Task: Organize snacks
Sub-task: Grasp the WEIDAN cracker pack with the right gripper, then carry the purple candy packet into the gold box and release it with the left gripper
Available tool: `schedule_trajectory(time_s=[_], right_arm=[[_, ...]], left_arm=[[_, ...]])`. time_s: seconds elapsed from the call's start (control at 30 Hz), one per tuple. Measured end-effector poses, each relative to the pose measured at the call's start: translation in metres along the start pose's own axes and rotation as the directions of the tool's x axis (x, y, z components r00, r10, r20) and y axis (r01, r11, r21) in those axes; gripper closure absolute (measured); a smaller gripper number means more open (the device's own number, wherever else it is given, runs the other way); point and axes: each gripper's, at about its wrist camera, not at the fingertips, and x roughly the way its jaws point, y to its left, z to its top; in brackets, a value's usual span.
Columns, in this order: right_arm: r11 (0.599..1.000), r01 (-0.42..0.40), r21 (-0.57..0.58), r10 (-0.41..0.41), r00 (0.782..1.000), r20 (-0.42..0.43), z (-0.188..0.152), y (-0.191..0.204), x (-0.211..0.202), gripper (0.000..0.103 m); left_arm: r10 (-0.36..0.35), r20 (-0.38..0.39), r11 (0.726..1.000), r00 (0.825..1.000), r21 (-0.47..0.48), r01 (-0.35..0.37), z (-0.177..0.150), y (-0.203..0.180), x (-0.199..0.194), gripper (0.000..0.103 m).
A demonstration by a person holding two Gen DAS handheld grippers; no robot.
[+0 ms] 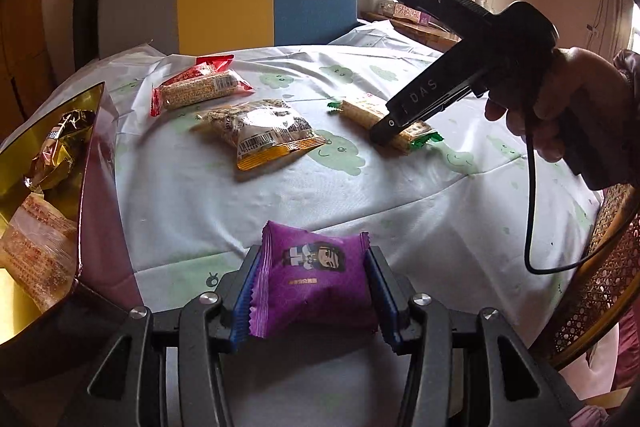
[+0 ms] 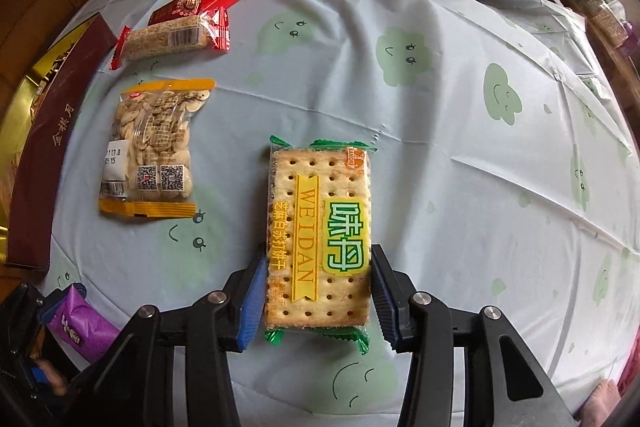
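Both tongs are being kept over the table (image 2: 460,99). Between the right tongs (image 2: 318,287) the cracker pack (image 2: 320,235) is being clamped across its narrow width, with its long axis running straight away from the fingers, so a plain lift looks sufficient. The purple snack (image 1: 314,281) is being gripped by the left tongs (image 1: 312,291), right beside the gold box (image 1: 44,187). Seed bag (image 2: 154,151) and red bar (image 2: 168,35) are being left on the cloth.
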Motion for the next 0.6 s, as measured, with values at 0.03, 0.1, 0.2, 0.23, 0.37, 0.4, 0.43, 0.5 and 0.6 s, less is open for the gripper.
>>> schedule_trajectory(time_s=[0.03, 0.1, 0.2, 0.23, 0.37, 0.4, 0.43, 0.5, 0.6], right_arm=[[1.0, -0.003, -0.006, 0.003, 1.0, 0.015, -0.008, -0.003, -0.004, 0.055], [1.0, -0.002, -0.022, 0.003, 0.999, 0.036, -0.015, -0.005, -0.006, 0.055], [0.999, 0.006, -0.037, -0.005, 0.999, 0.039, -0.018, -0.006, -0.007, 0.055], [0.999, 0.002, -0.033, -0.001, 0.999, 0.039, -0.018, -0.007, -0.007, 0.055], [0.999, 0.004, -0.042, -0.003, 0.999, 0.039, -0.018, -0.002, -0.005, 0.054], [0.999, 0.007, -0.043, -0.005, 0.999, 0.039, -0.019, -0.001, -0.005, 0.054], [0.999, 0.01, -0.045, -0.008, 0.999, 0.04, -0.02, 0.003, -0.006, 0.054], [0.999, 0.014, -0.052, -0.012, 0.999, 0.042, -0.02, 0.005, -0.005, 0.054], [0.996, 0.037, -0.082, -0.033, 0.998, 0.051, -0.022, 0.011, -0.006, 0.055]], left_arm=[[0.005, -0.004, 1.0, 1.0, 0.003, -0.005, 0.0, -0.001, 0.0, 0.052], [0.009, -0.013, 1.0, 1.0, 0.01, -0.009, 0.002, -0.002, 0.0, 0.053], [0.01, -0.027, 1.0, 1.0, 0.02, -0.009, 0.006, -0.004, 0.0, 0.054], [0.005, -0.028, 1.0, 1.0, 0.024, -0.004, 0.007, -0.005, -0.002, 0.054], [-0.02, 0.001, 0.999, 1.0, 0.032, 0.019, 0.014, -0.01, -0.017, 0.054], [-0.027, 0.014, 0.999, 1.0, 0.029, 0.026, 0.017, -0.01, -0.023, 0.054], [-0.034, 0.029, 0.999, 0.999, 0.023, 0.034, 0.021, -0.009, -0.03, 0.054], [-0.044, 0.05, 0.999, 0.998, -0.008, 0.044, 0.029, -0.004, -0.043, 0.054], [-0.055, 0.094, 0.995, 0.994, -0.082, 0.062, 0.042, 0.015, -0.067, 0.054]])
